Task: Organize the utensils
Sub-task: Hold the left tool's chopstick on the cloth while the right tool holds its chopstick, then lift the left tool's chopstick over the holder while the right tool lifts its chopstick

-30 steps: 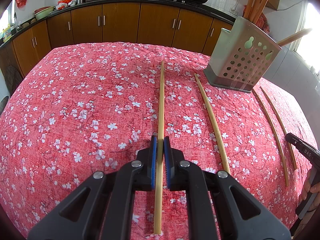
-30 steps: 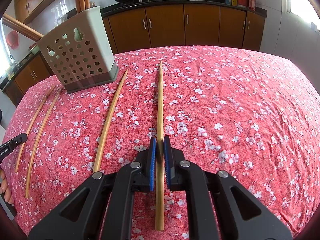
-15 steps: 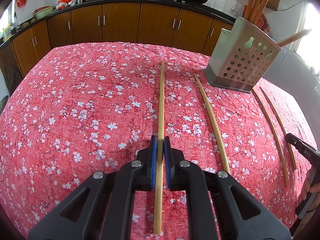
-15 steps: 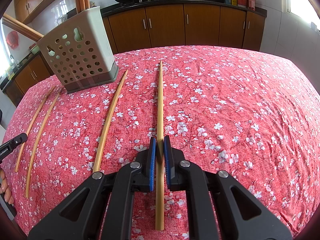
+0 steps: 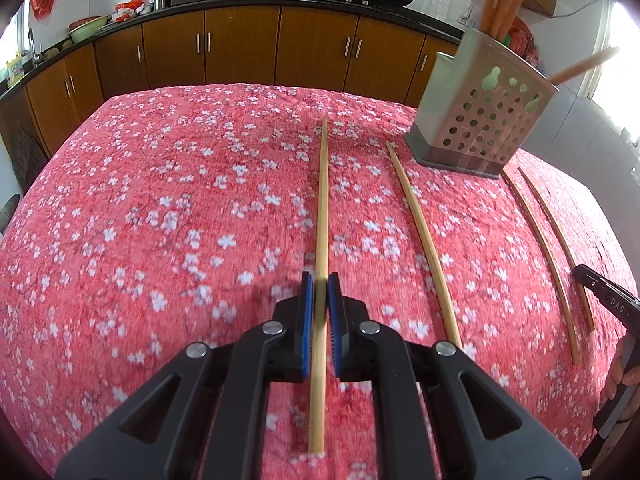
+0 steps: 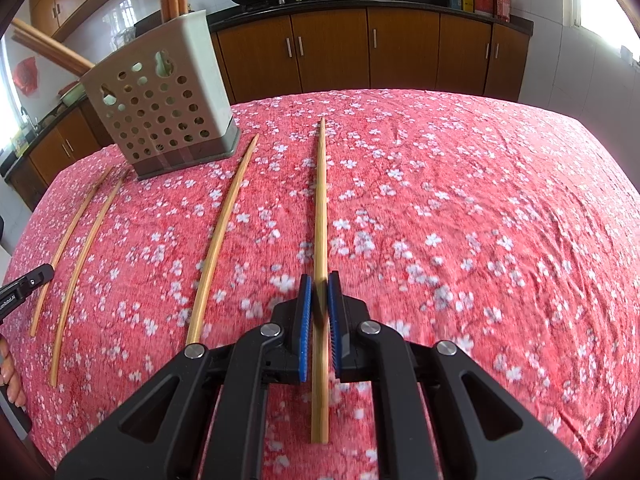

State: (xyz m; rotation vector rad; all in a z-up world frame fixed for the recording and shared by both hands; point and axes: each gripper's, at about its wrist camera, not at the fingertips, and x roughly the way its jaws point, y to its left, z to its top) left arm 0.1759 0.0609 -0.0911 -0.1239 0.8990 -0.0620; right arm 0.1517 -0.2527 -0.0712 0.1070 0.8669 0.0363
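Note:
Each gripper is shut on its own long bamboo chopstick, which runs forward between the blue pads. My left gripper [image 5: 320, 280] holds one chopstick [image 5: 323, 200] just over the red floral cloth. My right gripper [image 6: 320, 282] holds another chopstick [image 6: 321, 200] the same way. A grey perforated utensil holder [image 5: 476, 120] with several chopsticks standing in it sits at the far right in the left wrist view and at the far left in the right wrist view [image 6: 160, 116].
Three loose chopsticks lie on the cloth: one [image 5: 424, 232] beside my held one, two thinner ones [image 5: 548, 248] near the holder; they also show in the right wrist view [image 6: 222, 232]. The table [image 5: 120, 200] drops off all round. Kitchen cabinets [image 5: 240, 44] stand behind.
Both views show slight motion blur in the cloth now, and the table looks a little lower. Both grippers stay shut on their chopsticks.

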